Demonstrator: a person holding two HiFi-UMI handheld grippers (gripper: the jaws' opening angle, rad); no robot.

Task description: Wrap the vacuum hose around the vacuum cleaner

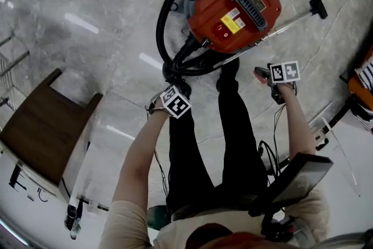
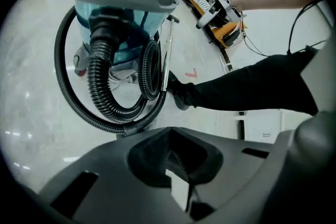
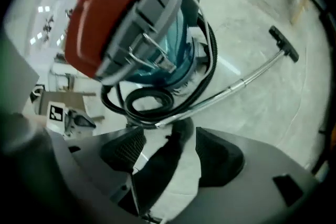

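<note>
With our left hand-held gripper [image 2: 177, 162] clenched empty and our right hand-held gripper [image 3: 167, 152] released, we risk the hose [image 1: 165, 23], looped around the vacuum cleaner [image 1: 233, 6] on the floor [image 1: 87, 44], springing loose.

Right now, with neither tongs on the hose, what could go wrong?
1. The hose lies loose round the vacuum cleaner. The left tongs are shut on nothing and the right tongs are open, so the loops may spring apart.
2. The person's shoe stands right by the front coil and the wand; a step could drag either one.
</note>
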